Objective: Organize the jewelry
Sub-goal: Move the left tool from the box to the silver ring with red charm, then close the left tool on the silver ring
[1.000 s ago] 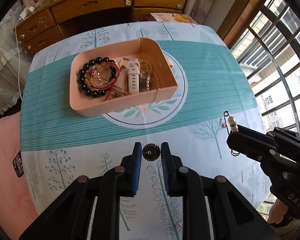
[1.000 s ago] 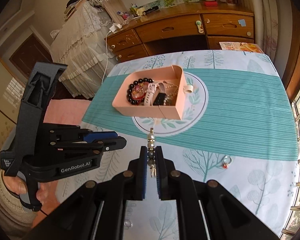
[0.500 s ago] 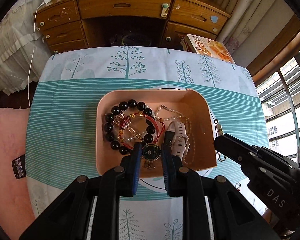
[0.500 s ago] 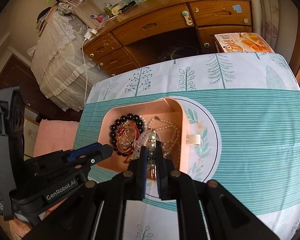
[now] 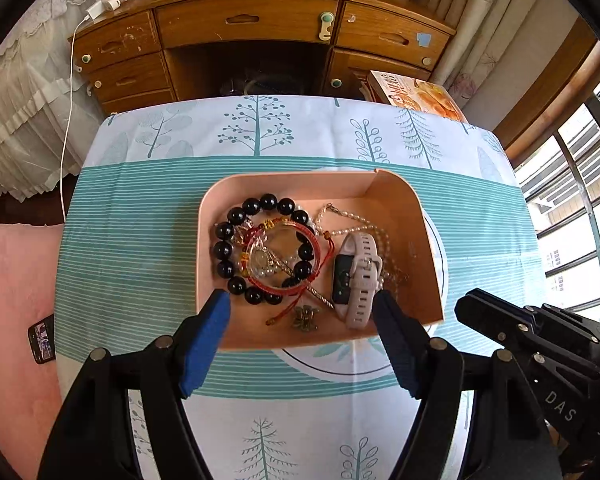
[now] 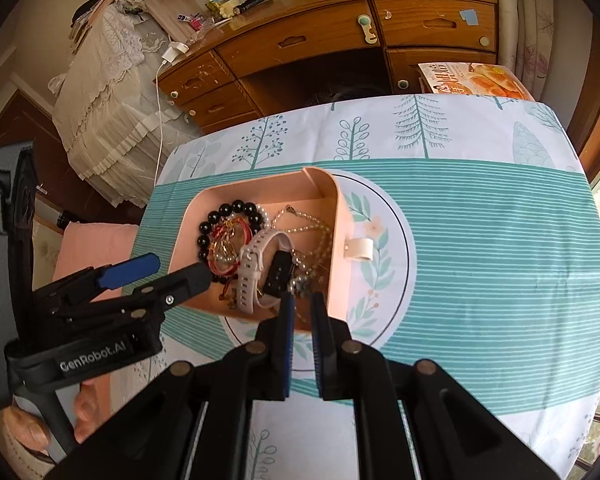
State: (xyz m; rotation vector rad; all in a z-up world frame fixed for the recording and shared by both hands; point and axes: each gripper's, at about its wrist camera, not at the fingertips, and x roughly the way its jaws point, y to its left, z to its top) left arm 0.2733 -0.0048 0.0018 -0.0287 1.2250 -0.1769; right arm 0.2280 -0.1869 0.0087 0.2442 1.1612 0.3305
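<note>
Hovering over the near rim of the pink tray [image 5: 404,208], my left gripper [image 5: 302,314] has its blue-padded fingers [image 5: 206,336] spread wide with nothing between them. Inside the tray, the black bead bracelet [image 5: 236,260] curls at 9 o'clock, with the red cord bracelet [image 5: 288,258] lying across it. A small bronze charm [image 5: 306,317] sits at 6 o'clock, just ahead of my open fingers. The pale pink watch [image 5: 358,276] lies at 3 o'clock of the beads, and a pearl chain [image 5: 340,216] trails at 12 o'clock of the watch.

My right gripper [image 6: 301,300] points at the tray's near right corner, its fingers set narrow and apart. A beaded piece [image 6: 300,286] rests in the tray right at their tips; I cannot tell whether they touch it. The tray stands on the teal striped tablecloth [image 6: 500,240], over its round white emblem.
</note>
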